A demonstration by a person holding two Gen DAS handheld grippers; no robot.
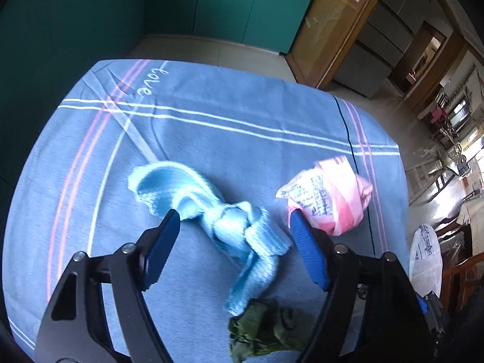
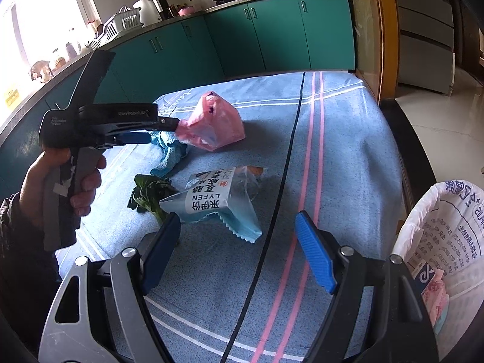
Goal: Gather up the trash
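Both jaws wide – left gripper (image 1: 234, 227) over blue cloth (image 1: 211, 208), right gripper (image 2: 237, 233) near snack packet (image 2: 217, 202)

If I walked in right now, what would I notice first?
Probably the crumpled pink plastic bag in the middle of the blue striped tablecloth, with the left gripper reaching toward it. Beside it lies a knotted fluffy light-blue cloth, and a white lined bin waits at the table's right edge.
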